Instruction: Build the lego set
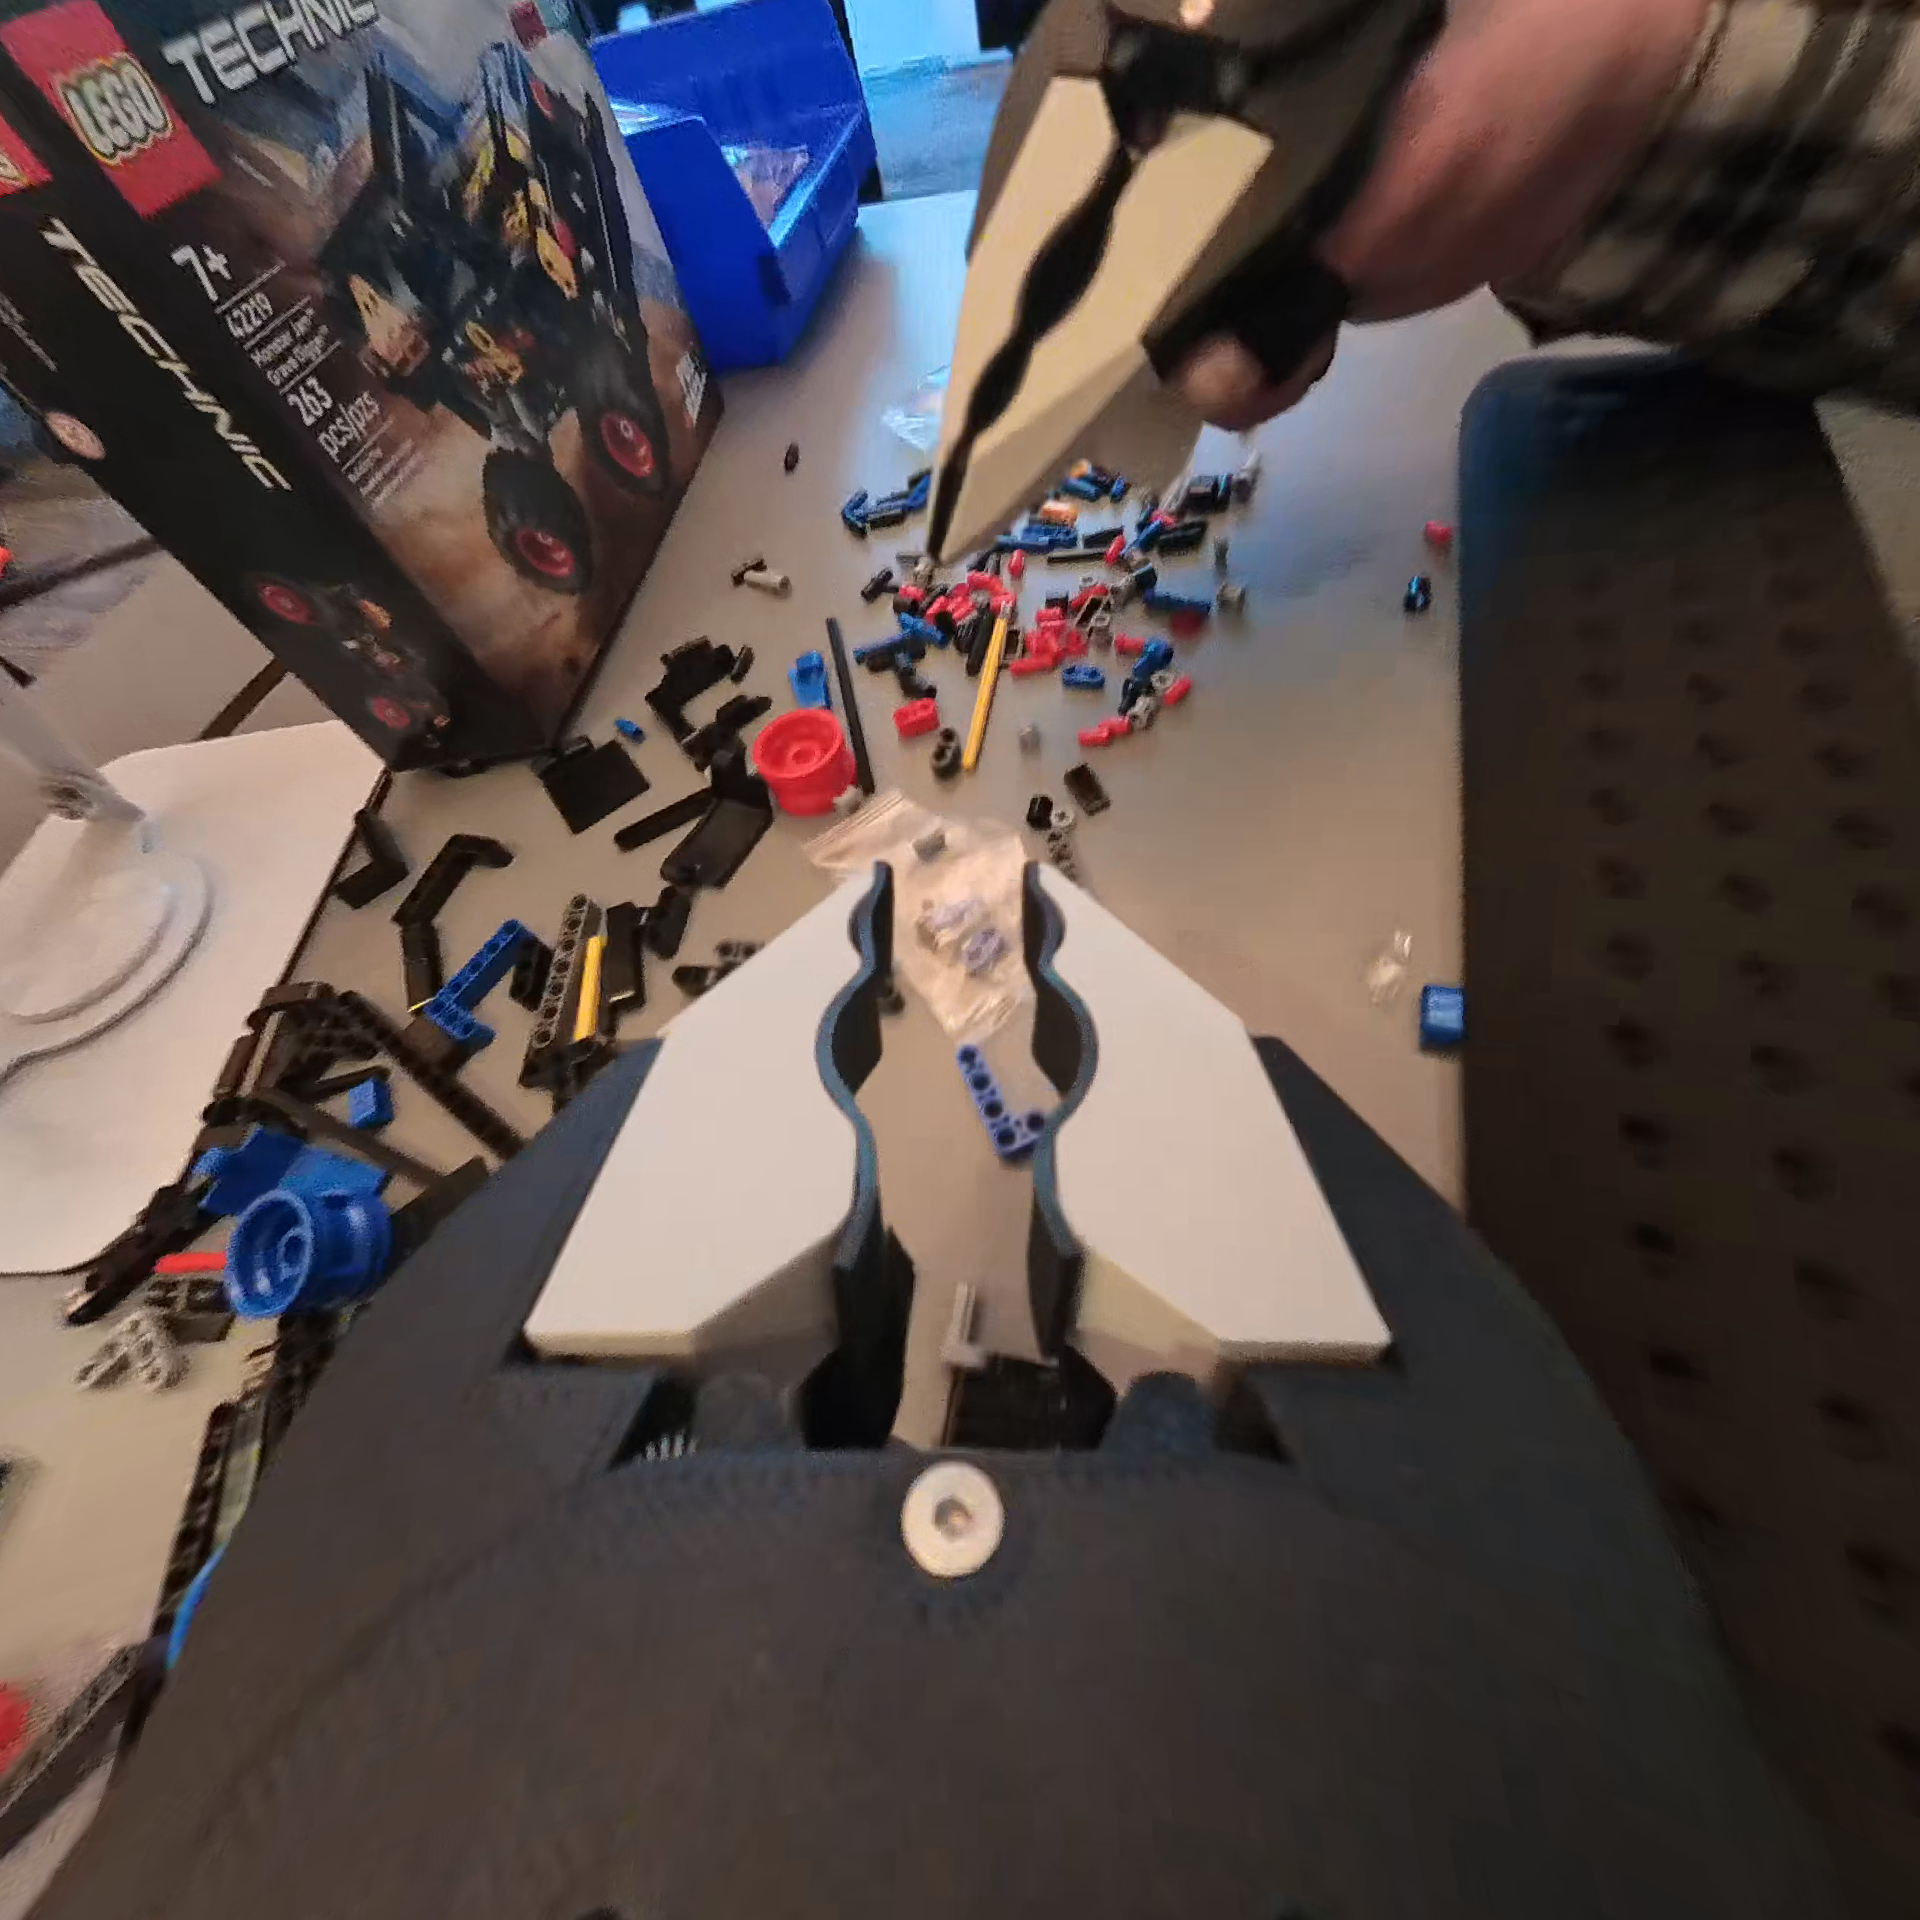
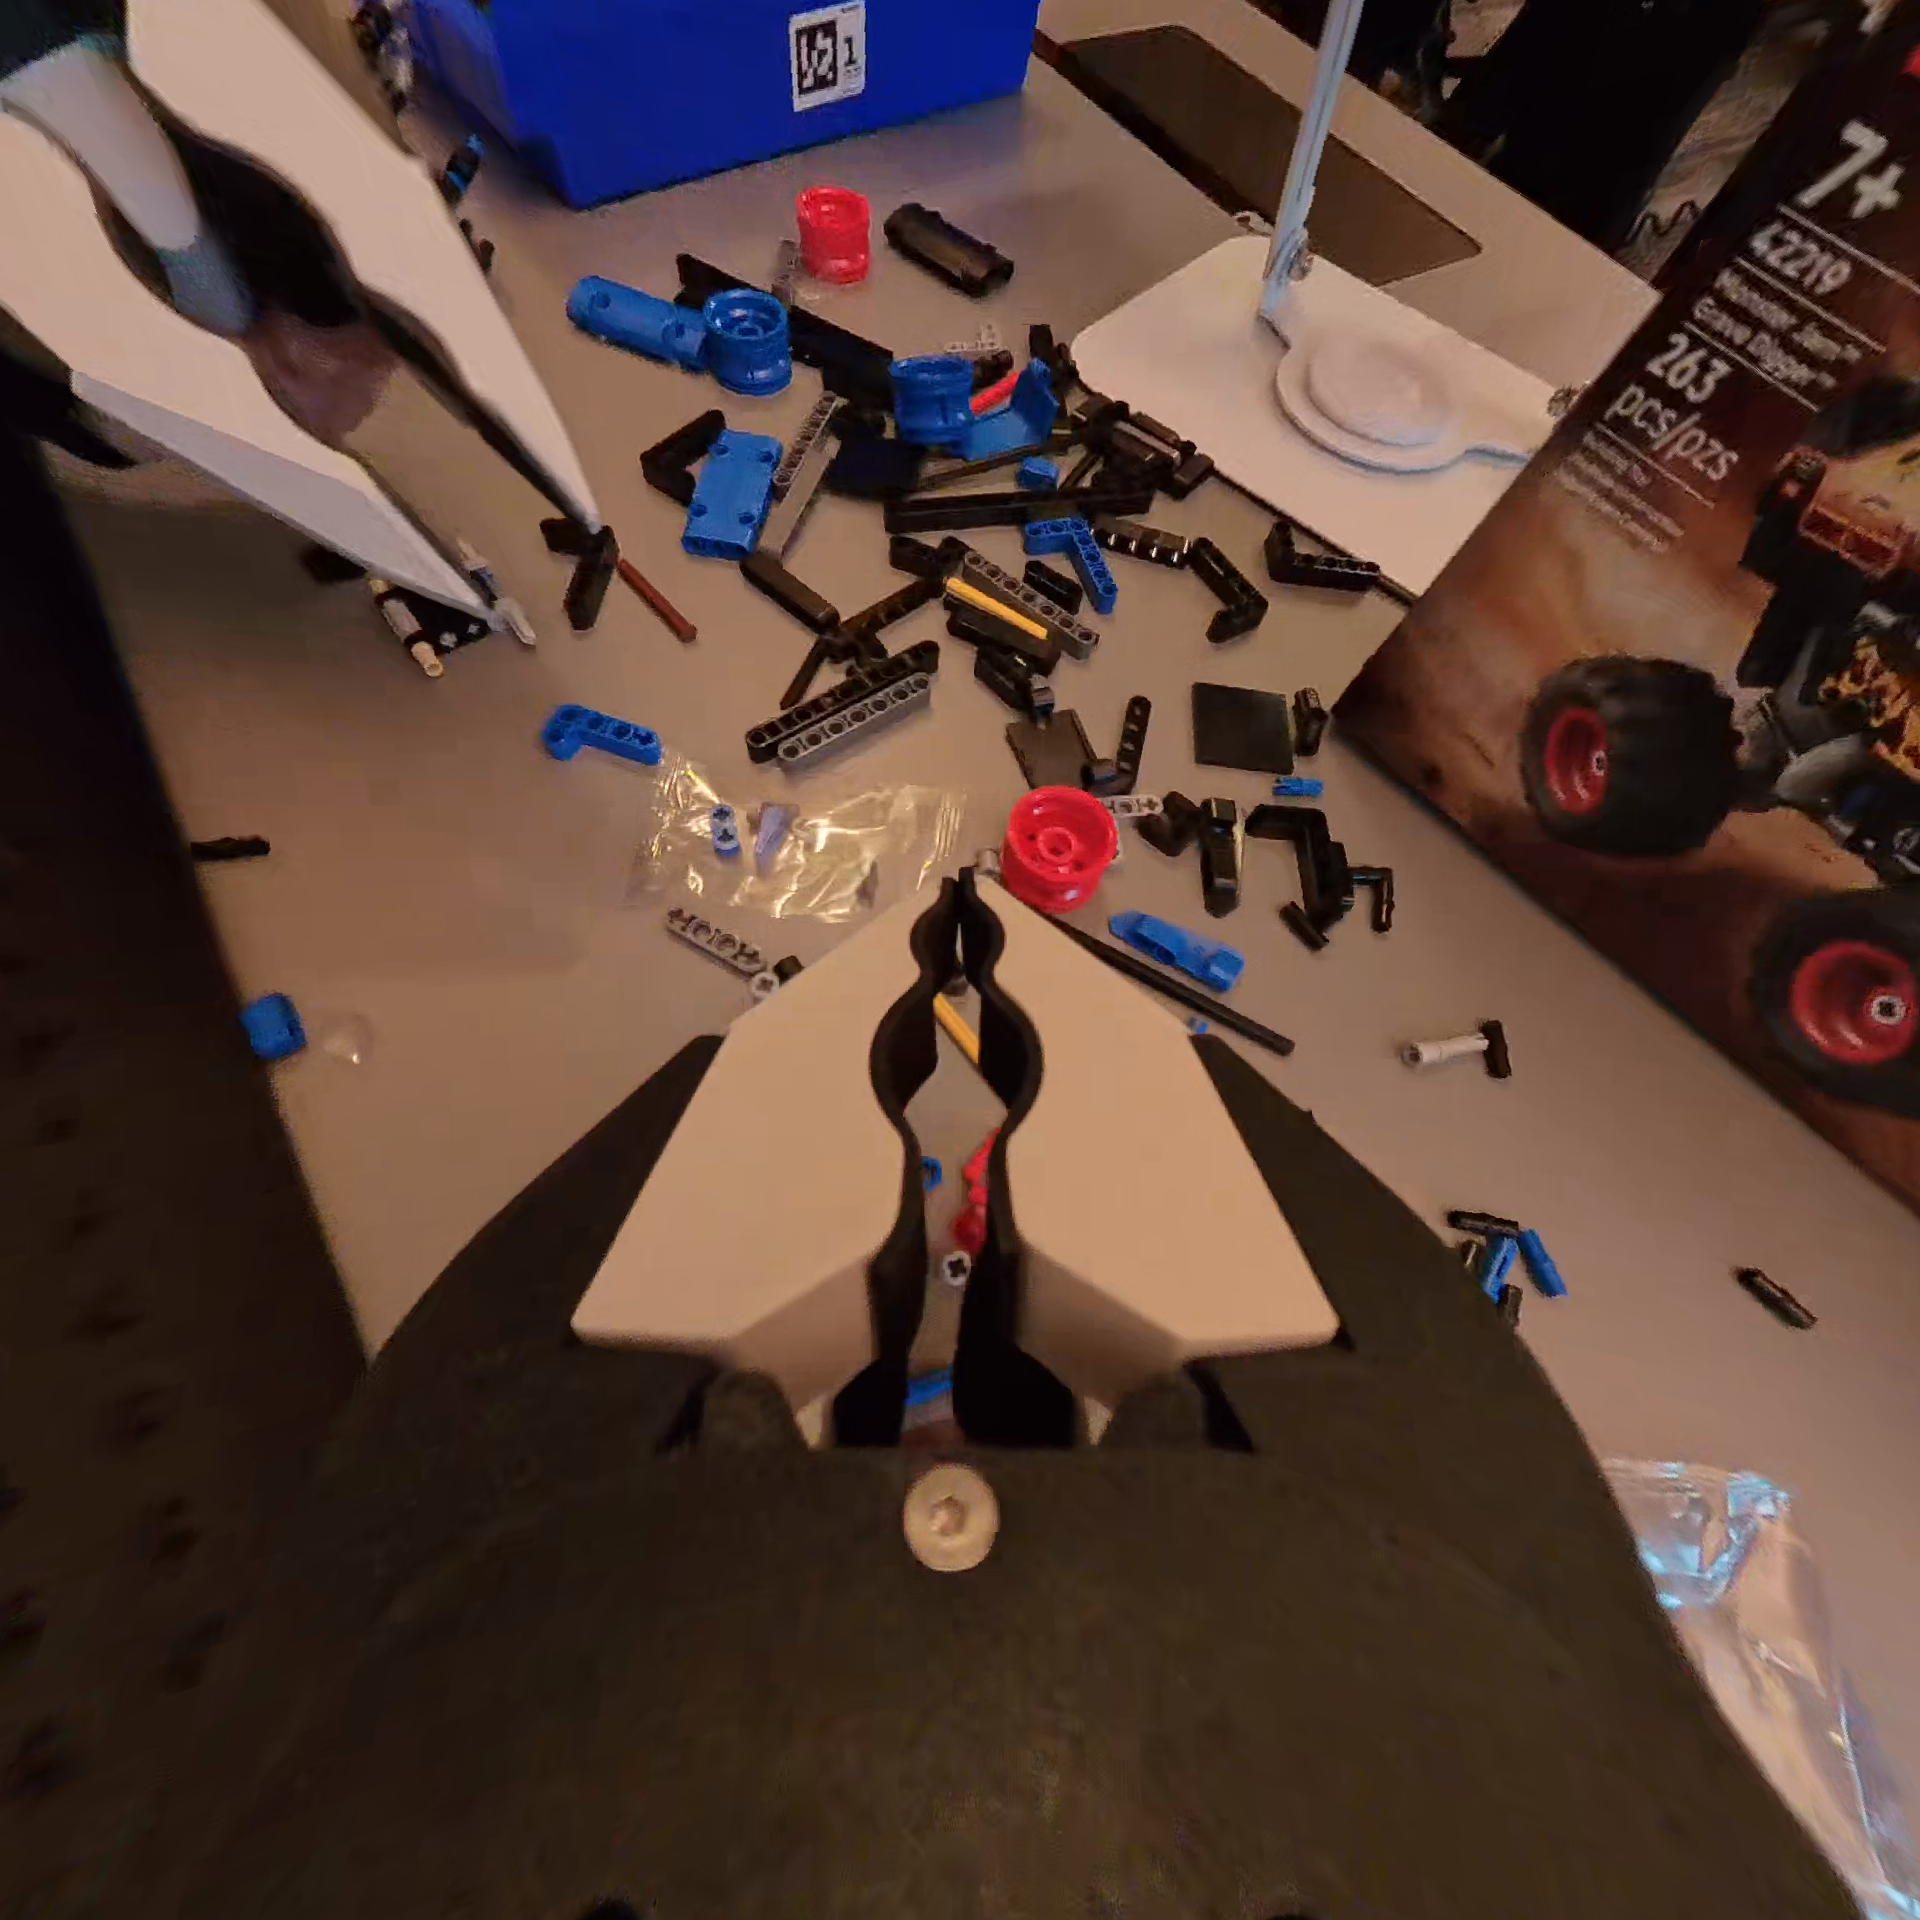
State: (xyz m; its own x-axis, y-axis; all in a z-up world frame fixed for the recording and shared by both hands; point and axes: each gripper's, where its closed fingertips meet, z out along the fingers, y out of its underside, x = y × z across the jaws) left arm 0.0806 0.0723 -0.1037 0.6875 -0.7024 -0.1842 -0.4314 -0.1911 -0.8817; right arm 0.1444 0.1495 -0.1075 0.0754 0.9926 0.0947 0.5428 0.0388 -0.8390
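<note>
**Part Selection: Both Hand-Held Grippers Over Loose Pieces**

The left hand-held gripper point(image 1: 956, 894) hovers with its jaws apart and empty above a clear plastic bag point(image 1: 961, 935) and a blue L-shaped beam point(image 1: 995, 1101), which lie on the table point(image 1: 1299, 831) between its fingers. This stance suggests an approach to a pick.

The right hand-held gripper point(image 2: 961, 904) has its jaws nearly together; whether the tips pinch a small piece cannot be determined. In the left wrist view, its tips point down into the heap of small red, blue and black pins point(image 1: 1039, 623), probably to sort out one connector.

The lego set is unbuilt: parts lie scattered across the table, with larger black beams point(image 2: 1039, 540) grouped near the box point(image 2: 1714, 623), which stands upright, probably for reference.

Visible count: two red wheel hubs point(image 2: 1060, 847), two blue wheel hubs point(image 2: 746, 341), one blue bin point(image 2: 748, 94), one box.
</note>
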